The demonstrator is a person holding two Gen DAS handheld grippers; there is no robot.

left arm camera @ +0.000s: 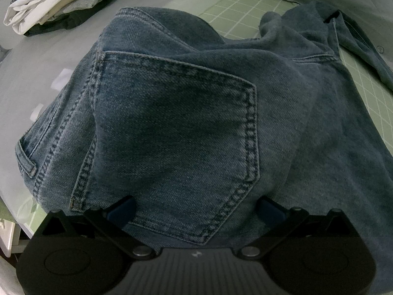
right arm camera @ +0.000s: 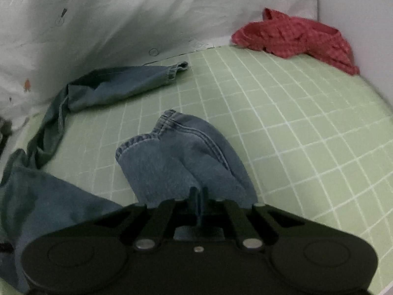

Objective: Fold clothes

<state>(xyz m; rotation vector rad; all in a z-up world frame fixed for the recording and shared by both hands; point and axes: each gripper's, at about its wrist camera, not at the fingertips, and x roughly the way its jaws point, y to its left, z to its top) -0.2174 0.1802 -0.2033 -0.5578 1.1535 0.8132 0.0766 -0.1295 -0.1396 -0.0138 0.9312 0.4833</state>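
Pinching the hem end of one leg of the blue denim jeans (right arm camera: 181,157) in my right tongs (right arm camera: 198,194); left tongs (left arm camera: 196,211) wide over the back pocket, on the green checked bed sheet (right arm camera: 282,127). Risk: thin pinch slips, leg drops crooked.

A green sheet (right arm camera: 282,123) with a white grid covers the bed, white printed bedding (right arm camera: 110,19) bunched behind it
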